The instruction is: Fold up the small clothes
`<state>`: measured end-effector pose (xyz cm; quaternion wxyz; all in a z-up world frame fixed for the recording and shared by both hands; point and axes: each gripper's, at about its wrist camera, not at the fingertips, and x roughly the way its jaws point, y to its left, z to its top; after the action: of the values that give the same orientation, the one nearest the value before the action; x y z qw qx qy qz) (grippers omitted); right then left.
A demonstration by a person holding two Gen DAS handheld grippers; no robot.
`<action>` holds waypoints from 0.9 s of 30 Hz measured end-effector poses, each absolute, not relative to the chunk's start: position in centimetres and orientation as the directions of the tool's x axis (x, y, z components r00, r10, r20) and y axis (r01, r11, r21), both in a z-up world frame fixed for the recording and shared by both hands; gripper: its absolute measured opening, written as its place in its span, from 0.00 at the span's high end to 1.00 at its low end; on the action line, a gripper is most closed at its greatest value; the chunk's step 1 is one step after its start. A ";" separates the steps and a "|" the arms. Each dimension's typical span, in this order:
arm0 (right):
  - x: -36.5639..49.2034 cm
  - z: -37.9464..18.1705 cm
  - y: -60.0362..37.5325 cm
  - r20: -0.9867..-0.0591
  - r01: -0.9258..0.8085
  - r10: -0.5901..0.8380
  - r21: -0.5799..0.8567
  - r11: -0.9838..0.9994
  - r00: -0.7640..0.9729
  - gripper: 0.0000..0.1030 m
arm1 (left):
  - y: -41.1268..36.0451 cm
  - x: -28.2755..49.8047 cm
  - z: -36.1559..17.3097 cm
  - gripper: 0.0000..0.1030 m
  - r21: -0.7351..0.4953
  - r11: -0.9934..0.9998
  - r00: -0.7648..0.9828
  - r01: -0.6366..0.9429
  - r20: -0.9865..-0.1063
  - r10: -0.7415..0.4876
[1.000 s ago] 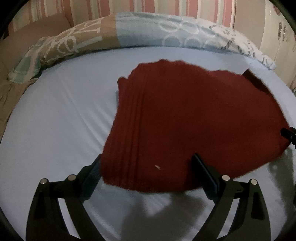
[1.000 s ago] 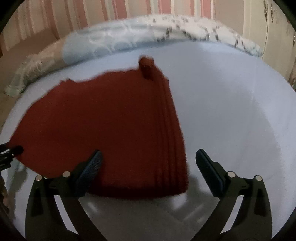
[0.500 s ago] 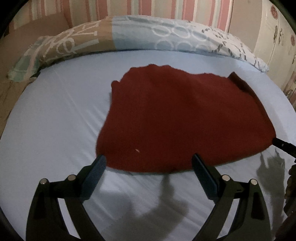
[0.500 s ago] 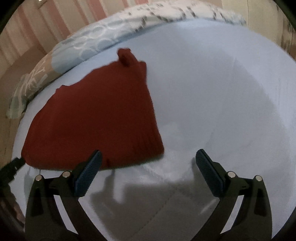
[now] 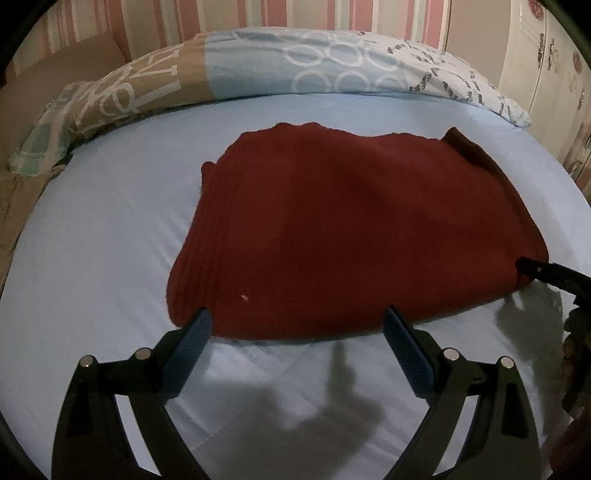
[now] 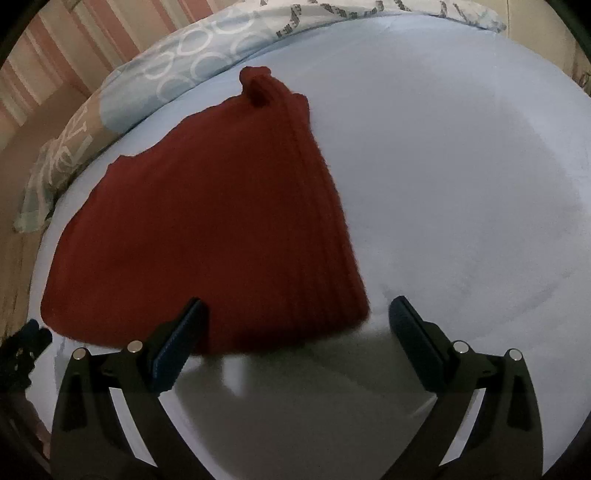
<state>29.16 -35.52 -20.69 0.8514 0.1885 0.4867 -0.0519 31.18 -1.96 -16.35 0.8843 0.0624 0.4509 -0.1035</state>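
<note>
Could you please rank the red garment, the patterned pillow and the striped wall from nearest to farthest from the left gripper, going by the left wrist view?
1. Red garment: its near edge sits at the left gripper's fingertips.
2. Patterned pillow: along the bed's far edge.
3. Striped wall: behind the pillow.

Pale blue bedsheet [image 5: 110, 229]; patterned pillow [image 5: 258, 66] along its far edge, striped wall [image 5: 258, 14] behind

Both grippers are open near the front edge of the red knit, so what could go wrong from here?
The left gripper sits at the thick red knit's near edge; a shallow bite may catch only the top layer. The right gripper straddles the corner, so a pinch could also grab the blue sheet. Uneven lifting may skew the fold.
</note>
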 end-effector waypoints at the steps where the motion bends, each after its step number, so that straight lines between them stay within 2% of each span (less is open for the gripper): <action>1: 29.6 -20.8 -35.6 -0.851 0.275 0.099 0.274 0.921 0.517 0.04 | -2.1 31.3 -16.3 0.09 0.015 0.971 0.570 0.239 -0.812 -0.128; 3: 30.2 -20.8 -35.6 -0.852 0.277 0.105 0.280 0.919 0.513 0.07 | -2.4 31.3 -16.1 0.09 0.015 0.970 0.572 0.241 -0.810 -0.129; 6: 31.1 -20.5 -35.2 -0.851 0.269 0.128 0.299 0.916 0.510 0.25 | -2.9 31.2 -15.8 0.09 0.022 0.969 0.576 0.248 -0.807 -0.129; 12: 31.2 -20.3 -35.2 -0.856 0.280 0.139 0.310 0.908 0.499 0.32 | -3.5 31.6 -15.5 0.09 0.029 0.968 0.578 0.250 -0.806 -0.125; 16: 30.9 -20.9 -35.7 -0.872 0.288 0.188 0.342 0.894 0.453 0.32 | -3.7 31.6 -15.5 0.09 0.030 0.967 0.578 0.252 -0.806 -0.125; 17: 31.0 -21.0 -35.9 -0.873 0.295 0.201 0.355 0.887 0.445 0.30 | -3.8 31.6 -15.5 0.09 0.030 0.967 0.578 0.253 -0.806 -0.126; 19: 31.8 -21.2 -35.9 -0.873 0.298 0.231 0.378 0.876 0.429 0.19 | -3.8 31.6 -15.7 0.09 0.035 0.967 0.576 0.252 -0.809 -0.121; 20: 32.1 -21.1 -35.8 -0.872 0.295 0.235 0.382 0.876 0.430 0.18 | -3.8 31.7 -15.7 0.09 0.035 0.967 0.573 0.251 -0.811 -0.120; 22: 32.6 -20.7 -35.5 -0.874 0.289 0.186 0.339 0.895 0.449 0.34 | -3.8 31.7 -15.7 0.09 0.029 0.968 0.571 0.249 -0.812 -0.123; 23: 32.7 -20.7 -35.5 -0.870 0.284 0.187 0.342 0.896 0.456 0.49 | -3.9 31.6 -15.7 0.09 0.028 0.968 0.571 0.249 -0.812 -0.123; 24: 32.8 -20.7 -35.6 -0.862 0.277 0.210 0.365 0.889 0.461 0.58 | -4.0 31.6 -15.7 0.09 0.029 0.968 0.569 0.251 -0.813 -0.123; 27: 32.6 -20.4 -35.4 -0.852 0.251 0.219 0.370 0.895 0.476 0.63 | -4.3 31.8 -15.9 0.09 0.033 0.967 0.565 0.254 -0.816 -0.121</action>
<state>32.63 -35.41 -20.44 0.8278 0.2293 0.5119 -0.0095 31.80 -4.29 -15.92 0.8816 0.0734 0.4539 -0.1065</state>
